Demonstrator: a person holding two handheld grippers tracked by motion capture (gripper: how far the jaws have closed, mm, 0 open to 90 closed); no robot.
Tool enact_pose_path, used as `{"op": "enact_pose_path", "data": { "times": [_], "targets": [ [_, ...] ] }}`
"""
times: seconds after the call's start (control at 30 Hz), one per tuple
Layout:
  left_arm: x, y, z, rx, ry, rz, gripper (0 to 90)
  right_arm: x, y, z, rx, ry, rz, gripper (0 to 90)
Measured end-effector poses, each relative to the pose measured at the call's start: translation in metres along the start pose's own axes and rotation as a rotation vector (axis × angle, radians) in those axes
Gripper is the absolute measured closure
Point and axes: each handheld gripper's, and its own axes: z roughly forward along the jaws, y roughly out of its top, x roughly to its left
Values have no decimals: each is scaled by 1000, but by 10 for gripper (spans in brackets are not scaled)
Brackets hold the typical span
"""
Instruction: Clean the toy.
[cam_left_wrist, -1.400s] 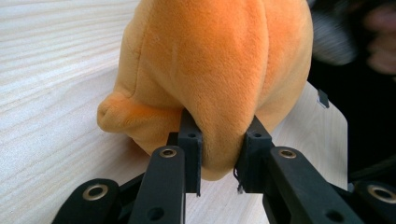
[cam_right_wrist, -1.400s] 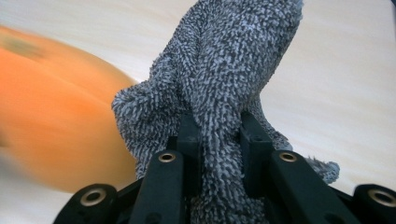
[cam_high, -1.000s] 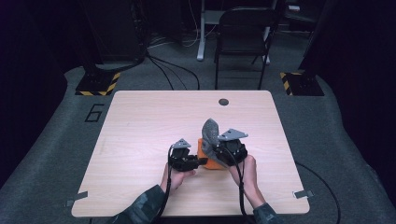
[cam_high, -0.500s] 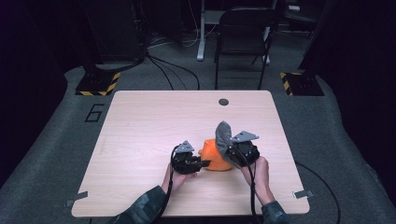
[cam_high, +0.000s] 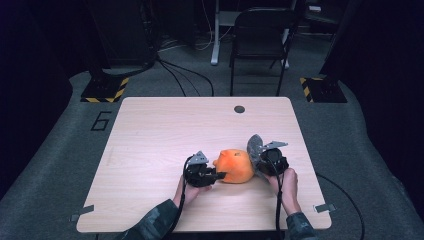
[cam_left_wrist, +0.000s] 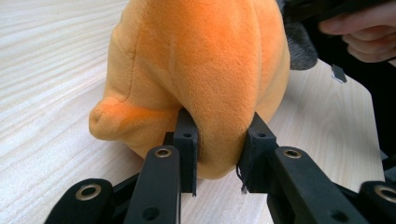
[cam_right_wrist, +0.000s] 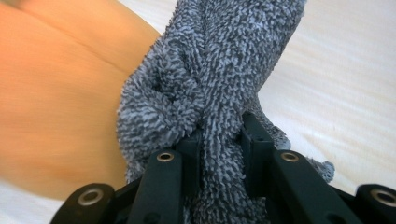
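Both tongs pinch: plush (cam_high: 236, 166), grey cloth (cam_high: 254, 147).

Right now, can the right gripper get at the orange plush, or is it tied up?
Probably not: the right gripper is shut on the grey cloth, which lies between it and the orange plush. The left gripper already pinches that plush.

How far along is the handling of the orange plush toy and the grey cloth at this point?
Done: both grasps are made. The left gripper pinches a fold of the orange plush toy, which rests on the table. The right gripper is clamped on the grey cloth, held up against the toy's side. In hand: cloth meeting toy. Left: probably wiping or wrapping; the cloth covers little of the toy yet.
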Motion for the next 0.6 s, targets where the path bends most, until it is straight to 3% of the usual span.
{"op": "enact_pose_path", "data": {
  "times": [0.17,0.27,0.4,0.47,0.53,0.6],
  "targets": [
    [3,0,-1,-12,0,-22,720,-11,-13,24,119,-22,19,729],
    [2,0,-1,-11,1,-20,720,-14,-14,27,118,-12,38,730],
    [2,0,-2,-11,4,-21,719,-17,-4,3,32,-20,43,730],
    [2,0,-2,-11,6,-22,718,-14,3,-15,-25,-2,65,729],
    [2,1,-2,-12,9,-23,718,-6,11,-35,-101,27,57,728],
    [1,1,-1,-11,14,-15,718,9,20,-51,-161,55,13,728]
  ]
}}
